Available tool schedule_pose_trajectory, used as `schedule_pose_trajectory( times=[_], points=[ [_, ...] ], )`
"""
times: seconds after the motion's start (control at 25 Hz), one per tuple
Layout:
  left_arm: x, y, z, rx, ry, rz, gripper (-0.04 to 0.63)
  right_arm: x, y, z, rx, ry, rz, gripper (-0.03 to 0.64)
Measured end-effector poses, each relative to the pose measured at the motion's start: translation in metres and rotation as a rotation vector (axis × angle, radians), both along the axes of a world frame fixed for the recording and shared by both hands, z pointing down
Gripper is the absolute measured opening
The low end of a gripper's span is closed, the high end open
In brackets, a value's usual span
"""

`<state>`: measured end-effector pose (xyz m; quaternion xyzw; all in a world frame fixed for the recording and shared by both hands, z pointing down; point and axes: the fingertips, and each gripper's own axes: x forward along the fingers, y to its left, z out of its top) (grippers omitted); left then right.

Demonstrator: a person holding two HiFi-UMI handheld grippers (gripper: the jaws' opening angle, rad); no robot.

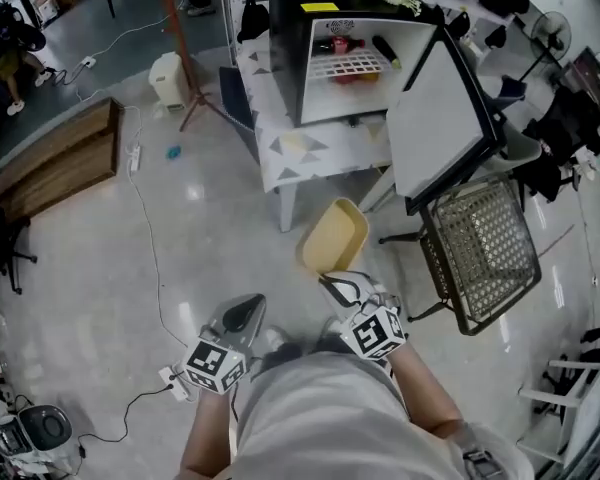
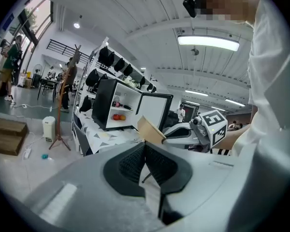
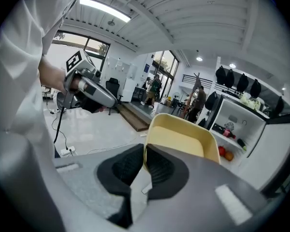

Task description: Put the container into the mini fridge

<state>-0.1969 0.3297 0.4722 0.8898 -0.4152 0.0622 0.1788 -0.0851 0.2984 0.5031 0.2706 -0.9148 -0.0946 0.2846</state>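
A shallow yellow container (image 1: 334, 236) hangs in front of me above the floor, my right gripper (image 1: 332, 283) shut on its near rim. In the right gripper view the black pads pinch the container's (image 3: 183, 138) edge at the right gripper (image 3: 144, 164). My left gripper (image 1: 242, 313) is lower left, shut with nothing between its pads; in its own view the left gripper (image 2: 145, 159) has its pads together. The black mini fridge (image 1: 350, 58) stands on a table ahead, its door (image 1: 440, 118) swung open to the right. Food and bottles sit on its shelves.
The fridge rests on a table with a triangle-patterned cloth (image 1: 310, 153). A wire mesh chair (image 1: 485, 248) stands right of the container, under the open door. A wooden platform (image 1: 55, 158), a white bin (image 1: 168, 78) and a floor cable (image 1: 150, 238) lie to the left.
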Motion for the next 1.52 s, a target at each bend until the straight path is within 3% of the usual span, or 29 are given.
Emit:
schedule_pose_trajectory(
  times=[0.2, 0.6, 1.08, 1.32, 1.52],
  points=[
    [-0.010, -0.012, 0.011, -0.012, 0.017, 0.032, 0.009, -0.003, -0.002, -0.002, 0.000, 0.026, 0.046, 0.023],
    [0.035, -0.071, 0.016, -0.028, 0.002, 0.085, 0.009, 0.044, -0.068, 0.009, -0.033, 0.003, 0.129, 0.023],
    [0.110, -0.200, 0.007, -0.027, -0.054, 0.029, 0.009, 0.102, -0.193, 0.022, -0.057, -0.025, 0.024, 0.023],
    [0.148, -0.236, 0.008, -0.034, -0.073, -0.002, 0.009, 0.122, -0.228, 0.029, -0.060, -0.019, -0.056, 0.023],
    [0.157, -0.256, 0.012, -0.052, -0.085, -0.019, 0.009, 0.127, -0.255, 0.033, -0.077, -0.024, -0.069, 0.023]
  ],
)
